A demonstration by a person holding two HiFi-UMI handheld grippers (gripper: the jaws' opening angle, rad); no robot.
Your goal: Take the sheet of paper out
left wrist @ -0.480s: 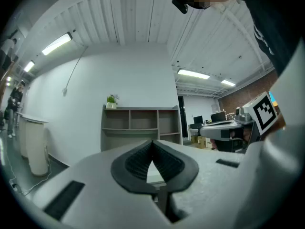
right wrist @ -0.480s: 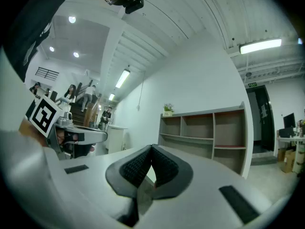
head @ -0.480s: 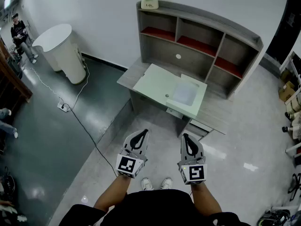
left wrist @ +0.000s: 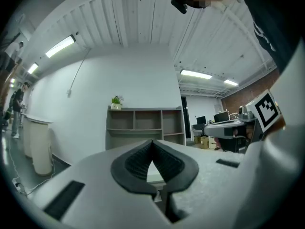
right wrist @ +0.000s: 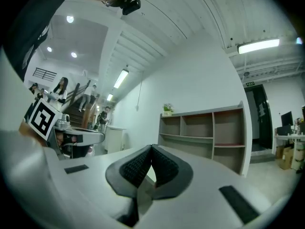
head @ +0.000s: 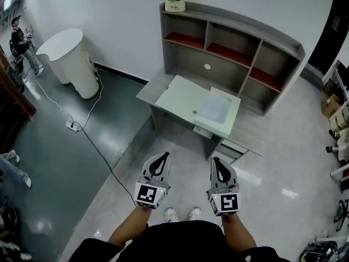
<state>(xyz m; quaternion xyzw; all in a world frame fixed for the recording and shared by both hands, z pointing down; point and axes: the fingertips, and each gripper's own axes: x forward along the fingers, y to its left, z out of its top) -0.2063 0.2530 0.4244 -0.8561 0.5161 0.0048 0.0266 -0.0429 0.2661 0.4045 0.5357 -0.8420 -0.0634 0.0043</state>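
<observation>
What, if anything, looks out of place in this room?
A loose cable trails across the floor from a power strip toward the person's feet, a trip risk. Nothing on the desk looks spilled or damaged.

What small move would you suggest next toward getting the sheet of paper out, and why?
Probably walk forward to the desk: the left gripper and right gripper are both shut, empty and well short of it, while the pale sheet lies on its green mat.
</observation>
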